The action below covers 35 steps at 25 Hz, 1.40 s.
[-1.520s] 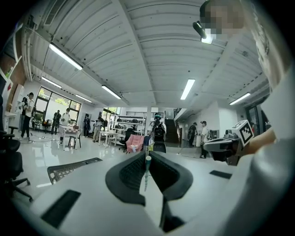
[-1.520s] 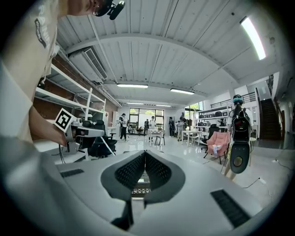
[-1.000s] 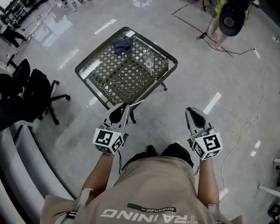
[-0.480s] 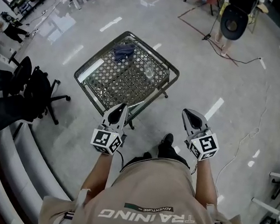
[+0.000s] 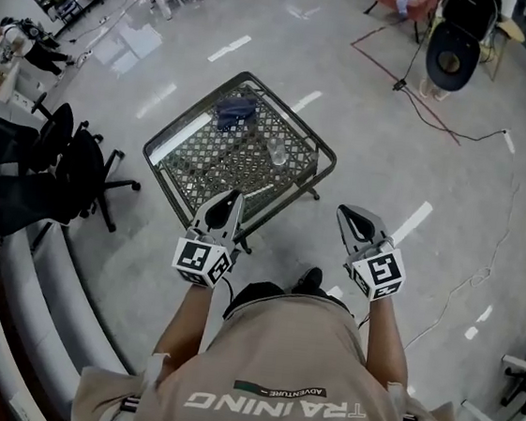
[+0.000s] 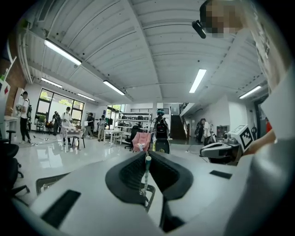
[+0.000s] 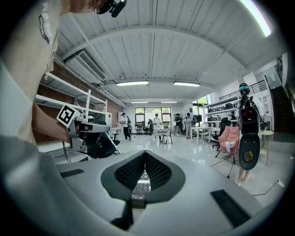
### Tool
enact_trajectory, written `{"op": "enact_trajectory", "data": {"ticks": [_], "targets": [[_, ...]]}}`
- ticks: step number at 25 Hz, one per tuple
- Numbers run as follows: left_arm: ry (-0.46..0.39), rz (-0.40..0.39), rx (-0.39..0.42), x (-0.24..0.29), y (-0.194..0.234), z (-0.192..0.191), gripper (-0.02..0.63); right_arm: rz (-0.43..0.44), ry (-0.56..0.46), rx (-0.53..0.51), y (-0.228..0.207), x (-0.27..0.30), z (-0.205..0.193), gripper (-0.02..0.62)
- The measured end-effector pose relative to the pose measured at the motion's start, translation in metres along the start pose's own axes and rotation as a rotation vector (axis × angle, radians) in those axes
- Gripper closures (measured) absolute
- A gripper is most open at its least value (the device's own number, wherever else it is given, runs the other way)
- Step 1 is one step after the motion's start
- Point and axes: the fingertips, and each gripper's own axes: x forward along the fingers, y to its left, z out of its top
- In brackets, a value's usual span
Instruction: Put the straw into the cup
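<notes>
By the near corner of the mesh table (image 5: 196,113), clamps the pale straw (image 6: 146,173) in the closed jaws of the left gripper (image 5: 229,201) (image 6: 146,156), holds the right gripper (image 5: 349,215) (image 7: 145,153) pressed together on nothing, faces 1 clear cup (image 5: 277,153) standing on the tabletop toward its right edge, well apart from both.

Glossy floor (image 5: 390,172); metal mesh table (image 5: 235,169); clear cup (image 5: 277,153); smooth plastic straw (image 6: 146,173)
</notes>
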Motion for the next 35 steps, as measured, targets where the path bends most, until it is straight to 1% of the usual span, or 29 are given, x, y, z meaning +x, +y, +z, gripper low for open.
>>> {"op": "enact_trajectory", "data": {"ticks": [5, 8, 12, 16, 19, 23, 28, 31, 35], "targets": [[0.002, 0.041, 0.000, 0.009, 0.006, 0.004, 0.569, 0.040, -0.007, 0.002, -0.013, 0.016, 0.002, 0.578], [0.006, 0.060, -0.001, 0.011, 0.018, 0.003, 0.569, 0.061, -0.013, 0.006, -0.015, 0.030, 0.005, 0.578], [0.010, 0.075, -0.021, 0.020, 0.037, 0.001, 0.569, 0.077, -0.007, 0.003, -0.020, 0.049, 0.009, 0.578], [0.018, 0.080, -0.052, 0.040, 0.057, -0.007, 0.569, 0.083, 0.021, 0.007, -0.030, 0.069, 0.002, 0.578], [0.024, 0.061, -0.068, 0.065, 0.071, -0.013, 0.569, 0.074, 0.030, 0.001, -0.046, 0.089, 0.005, 0.578], [0.026, 0.018, -0.061, 0.097, 0.086, -0.012, 0.569, 0.067, 0.030, -0.028, -0.066, 0.122, 0.018, 0.578], [0.054, -0.056, -0.065, 0.135, 0.089, -0.017, 0.569, 0.037, 0.037, -0.031, -0.097, 0.154, 0.026, 0.578], [0.078, -0.097, -0.064, 0.151, 0.092, -0.021, 0.569, 0.024, 0.042, -0.018, -0.107, 0.167, 0.025, 0.578], [0.097, -0.094, -0.080, 0.163, 0.101, -0.022, 0.569, 0.048, 0.050, -0.031, -0.111, 0.182, 0.026, 0.578]]}}
